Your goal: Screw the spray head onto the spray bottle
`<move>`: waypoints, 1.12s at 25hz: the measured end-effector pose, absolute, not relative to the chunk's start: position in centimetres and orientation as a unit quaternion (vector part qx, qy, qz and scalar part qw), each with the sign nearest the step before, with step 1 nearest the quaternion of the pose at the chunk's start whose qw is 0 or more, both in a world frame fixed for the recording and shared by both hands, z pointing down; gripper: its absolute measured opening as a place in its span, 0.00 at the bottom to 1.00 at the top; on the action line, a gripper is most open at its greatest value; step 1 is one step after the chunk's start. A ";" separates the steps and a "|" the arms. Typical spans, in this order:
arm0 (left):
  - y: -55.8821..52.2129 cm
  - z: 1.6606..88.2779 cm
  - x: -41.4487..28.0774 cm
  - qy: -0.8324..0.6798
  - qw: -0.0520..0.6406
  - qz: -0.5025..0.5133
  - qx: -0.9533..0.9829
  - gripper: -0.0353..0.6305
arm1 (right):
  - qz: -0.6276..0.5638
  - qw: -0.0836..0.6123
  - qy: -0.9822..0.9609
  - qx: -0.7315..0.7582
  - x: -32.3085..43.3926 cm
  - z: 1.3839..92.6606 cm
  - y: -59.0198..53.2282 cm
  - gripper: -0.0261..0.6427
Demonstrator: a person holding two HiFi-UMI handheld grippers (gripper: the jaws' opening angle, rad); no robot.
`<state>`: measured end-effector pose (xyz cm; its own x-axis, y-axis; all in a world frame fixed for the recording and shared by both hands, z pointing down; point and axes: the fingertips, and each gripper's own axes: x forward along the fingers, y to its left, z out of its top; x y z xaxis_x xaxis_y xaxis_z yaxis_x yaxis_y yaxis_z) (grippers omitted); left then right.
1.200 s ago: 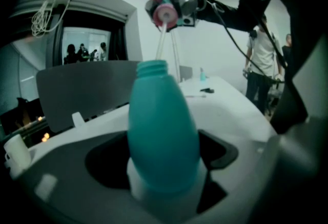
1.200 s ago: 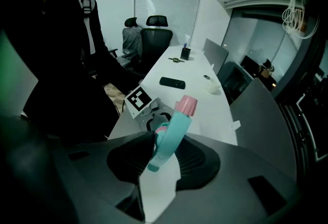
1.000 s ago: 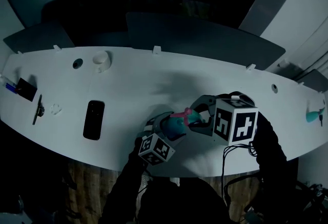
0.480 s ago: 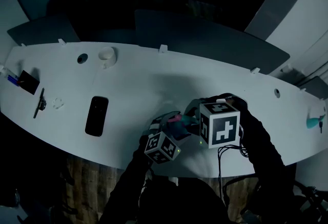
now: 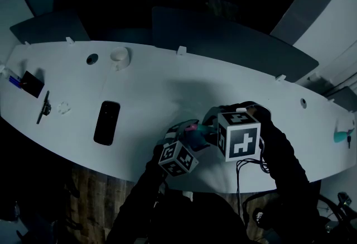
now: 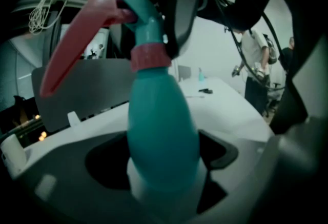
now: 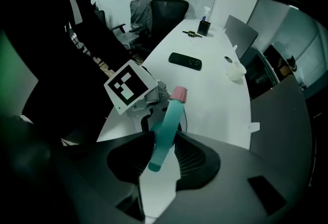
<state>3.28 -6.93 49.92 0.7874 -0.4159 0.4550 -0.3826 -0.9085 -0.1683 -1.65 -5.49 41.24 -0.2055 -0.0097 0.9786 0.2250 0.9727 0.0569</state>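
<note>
A teal spray bottle (image 6: 162, 130) stands upright between the jaws of my left gripper (image 6: 162, 169), which is shut on its lower body. On the neck sits the spray head (image 6: 134, 2), with its pink collar (image 6: 149, 57) and pink trigger (image 6: 72, 54). My right gripper (image 7: 163, 151) comes down from above and is shut on the spray head (image 7: 165, 133), whose pink nozzle (image 7: 179, 94) points away. In the head view both grippers meet at the bottle (image 5: 193, 135) near the table's front edge, the left gripper (image 5: 187, 141) below it and the right gripper (image 5: 209, 128) beside it.
A black phone (image 5: 106, 122) lies left of the grippers. Further back stand a white cup (image 5: 120, 56) and a black pen holder (image 5: 30, 84). A teal item (image 5: 340, 135) sits at the far right. The white table (image 5: 167, 86) curves, with dark chairs behind.
My right gripper has sunk and tipped further over the bottle top, so its marker cube now covers more of the spray head. The left gripper and bottle have stayed put.
</note>
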 end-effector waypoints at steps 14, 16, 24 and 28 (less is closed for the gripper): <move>-6.2 49.5 1.0 0.258 0.010 -0.202 -0.945 0.66 | -0.060 0.595 -0.801 -0.031 -1.2 41.3 -5.5 0.24; -6.1 49.3 0.0 0.244 -0.009 -0.191 -0.951 0.66 | -0.062 0.591 -0.803 -0.034 -1.3 41.3 -5.5 0.24; -5.5 50.5 1.0 0.052 0.019 -0.273 -0.961 0.59 | -0.053 0.598 -0.798 -0.055 -1.2 41.3 -5.4 0.24; -5.7 50.4 1.1 0.071 0.018 -0.265 -0.962 0.58 | -0.047 0.596 -0.800 -0.052 -1.2 41.3 -5.5 0.24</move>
<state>1.14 -5.70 50.39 0.8498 -0.1468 0.5063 -0.1278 -0.9892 -0.0724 -1.18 -5.45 41.32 -0.2852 0.0279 0.9581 0.1391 0.9902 0.0125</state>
